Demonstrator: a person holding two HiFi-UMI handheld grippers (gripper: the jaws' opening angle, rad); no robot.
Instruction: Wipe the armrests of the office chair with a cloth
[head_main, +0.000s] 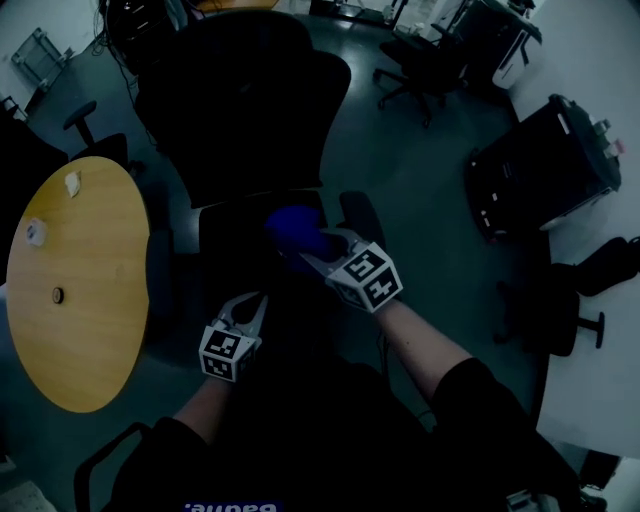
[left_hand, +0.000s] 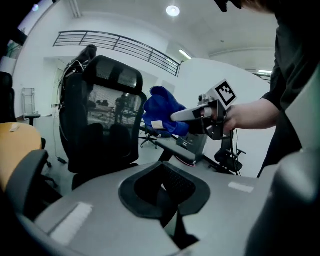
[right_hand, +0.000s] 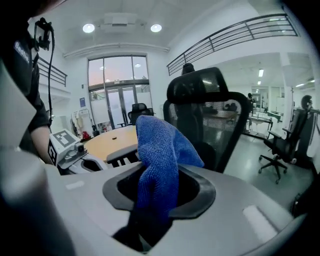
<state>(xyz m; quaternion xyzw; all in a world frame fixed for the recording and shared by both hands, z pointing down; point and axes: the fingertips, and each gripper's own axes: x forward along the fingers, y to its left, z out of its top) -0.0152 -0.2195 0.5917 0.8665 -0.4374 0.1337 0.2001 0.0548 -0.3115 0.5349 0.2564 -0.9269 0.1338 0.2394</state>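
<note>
from over the person's shoulders, the black office chair (head_main: 240, 110) stands right in front of them, seat toward them and tall back on the far side. a round wooden table (head_main: 75, 290) sits just off to its left. the right gripper (head_main: 318, 252) is held out over the seat, near the chair's right armrest (head_main: 360, 215), and a blue cloth (head_main: 295, 228) bunches out of its tip, in the air and not lying on anything. the left gripper (head_main: 258, 300) hangs nearer the person, its two fingers drawn to a point with nothing between them, apart from the left armrest (head_main: 160, 285). off to the right a big black case (head_main: 545, 165) rests on the grey floor (head_main: 400, 160), and other chairs (head_main: 415, 60) stand further back. the left gripper view agrees: its jaws sit together in their dark socket, empty. beyond them the other gripper holds the cloth up in front of the chair's mesh back, with the right armrest showing below it. the right gripper view looks straight at the cloth. the jaws are clamped on its lower part, and the rest stands up in a folded peak that covers part of the chair back. the table and the left gripper show behind it at the left.
</note>
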